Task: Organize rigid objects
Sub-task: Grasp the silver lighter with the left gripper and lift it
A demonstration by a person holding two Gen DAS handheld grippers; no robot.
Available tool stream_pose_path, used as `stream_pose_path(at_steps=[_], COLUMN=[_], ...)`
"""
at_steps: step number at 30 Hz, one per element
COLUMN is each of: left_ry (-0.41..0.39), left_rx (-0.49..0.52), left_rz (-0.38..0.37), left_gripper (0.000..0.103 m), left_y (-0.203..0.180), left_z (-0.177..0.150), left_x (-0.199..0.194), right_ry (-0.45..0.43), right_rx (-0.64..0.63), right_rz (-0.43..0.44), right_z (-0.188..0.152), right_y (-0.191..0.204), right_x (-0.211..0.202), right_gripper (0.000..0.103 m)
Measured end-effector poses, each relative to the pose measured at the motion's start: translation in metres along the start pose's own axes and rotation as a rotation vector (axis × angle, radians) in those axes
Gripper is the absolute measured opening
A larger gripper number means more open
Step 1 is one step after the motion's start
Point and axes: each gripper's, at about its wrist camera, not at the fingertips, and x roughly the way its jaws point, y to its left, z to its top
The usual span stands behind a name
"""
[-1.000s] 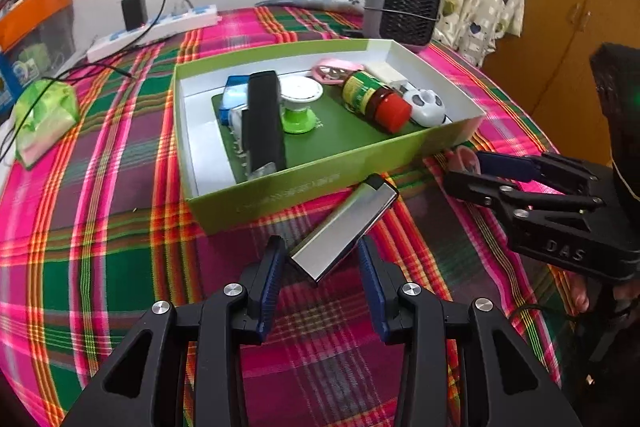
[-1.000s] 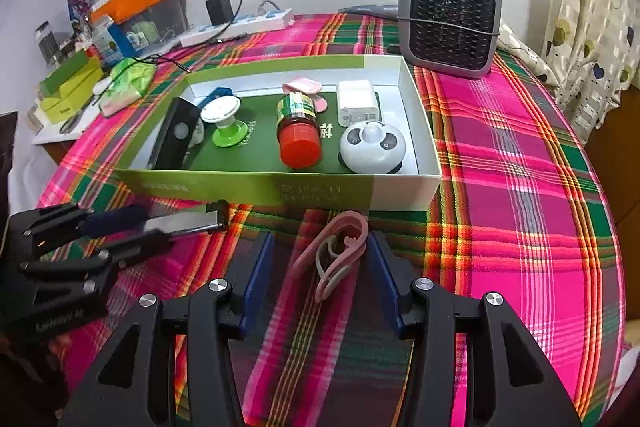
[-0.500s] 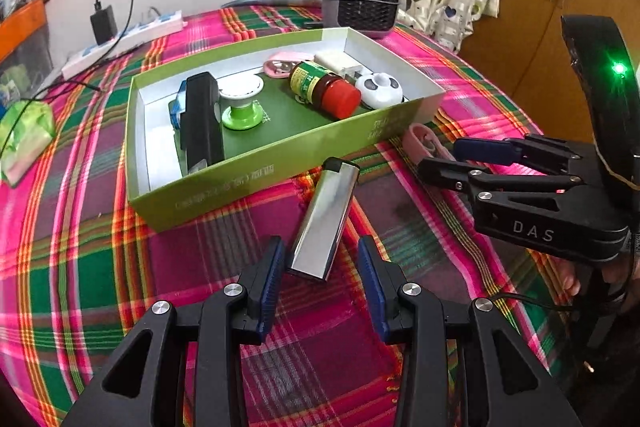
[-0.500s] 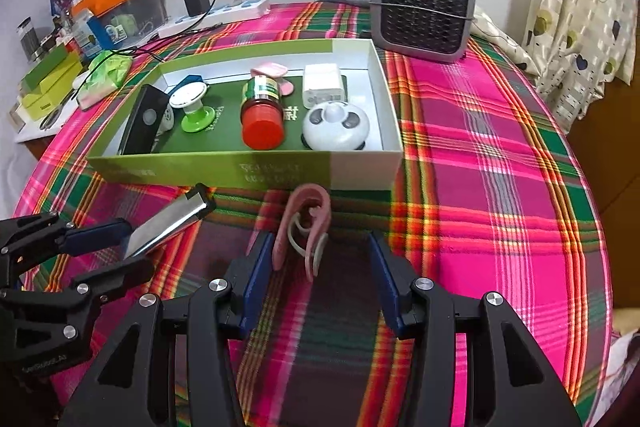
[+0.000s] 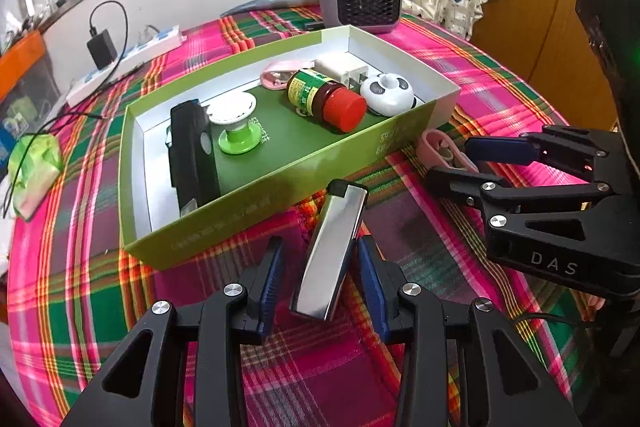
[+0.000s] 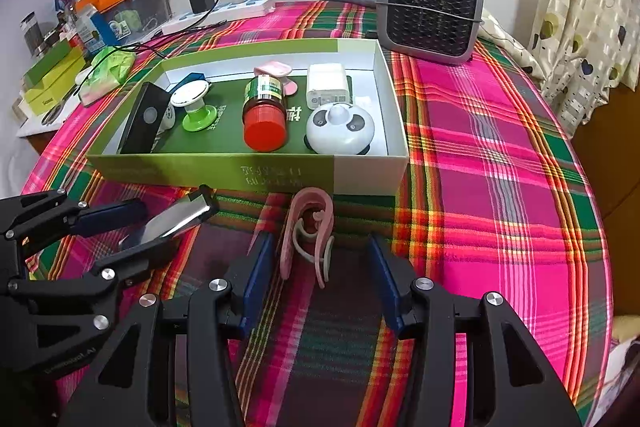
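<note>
From the left wrist, the left gripper (image 5: 319,275) is standing wide around the lighter (image 5: 330,253), which is lying on the plaid surface (image 5: 80,291) just near the green box (image 5: 280,183); whether a pad is touching it I cannot tell. To the right, the right gripper (image 5: 460,163) is flanking the pink clip (image 5: 438,149)

From the right wrist, the right gripper (image 6: 318,275) is spread wide around the clip (image 6: 308,233), lying just near the box (image 6: 216,171); the left gripper (image 6: 132,227) is bracketing the lighter (image 6: 178,221) at left
</note>
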Motion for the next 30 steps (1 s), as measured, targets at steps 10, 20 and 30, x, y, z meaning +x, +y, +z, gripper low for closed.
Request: stream_pose_path(at_steps=[10,20,30], left_ry=[0.007,-0.002,-0.018], left_rx=[-0.043,-0.075,-0.16], left_rz=[0.018,0.032,0.06], left_gripper=[0.037,0.037,0.032], left_y=[0.0,-0.001,0.007], left_z=[0.005,0.004,-0.005], left_x=[0.003,0.003,-0.004], right_ry=[-0.002,-0.005,-0.006], right_rx=[-0.032,-0.034,-0.034], right_rz=[-0.027,-0.038,-0.038], right_z=[0.003,0.003,0.003], right_y=[0.003,0.002,0.003], right_x=[0.003,0.004,0.003], right_gripper=[0.049,0.049,0.049])
